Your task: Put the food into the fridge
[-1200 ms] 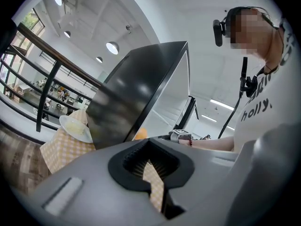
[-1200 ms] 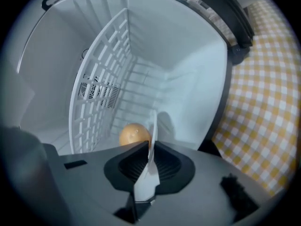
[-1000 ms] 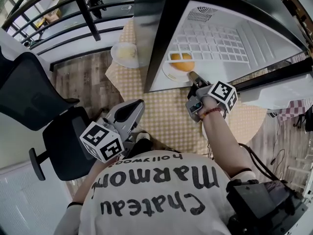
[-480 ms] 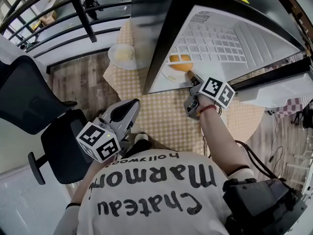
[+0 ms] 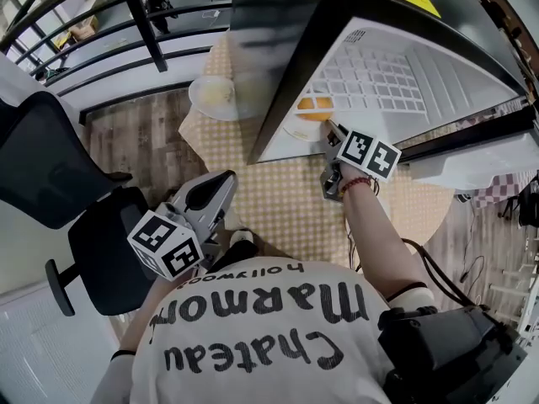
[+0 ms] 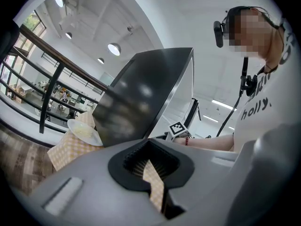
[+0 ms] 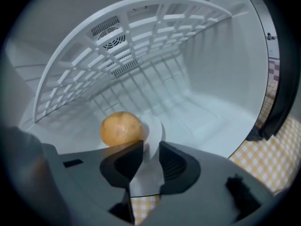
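Observation:
A round orange bun [image 7: 121, 128] lies on a white plate [image 7: 154, 128] on the floor of the open fridge [image 7: 211, 112]. My right gripper [image 7: 150, 157] is at the plate's near rim. Its jaws are opening, with the rim between them and the pads off it. In the head view the bun [image 5: 313, 105], the plate [image 5: 296, 129] and the right gripper [image 5: 331, 130] are at the fridge's mouth [image 5: 404, 66]. My left gripper [image 5: 221, 183] hangs low by the person's body, its jaws slightly apart with nothing between them [image 6: 153, 173].
The fridge stands on a table with a checked cloth [image 5: 278, 200]. A second plate of pale food [image 5: 215, 98] sits on the table left of the fridge's dark side wall [image 6: 141, 93]. A black office chair [image 5: 50, 175] and a railing [image 5: 143, 15] are to the left.
The right gripper has stayed at the plate's near rim in the fridge's mouth. The left gripper has drifted slightly left and down.

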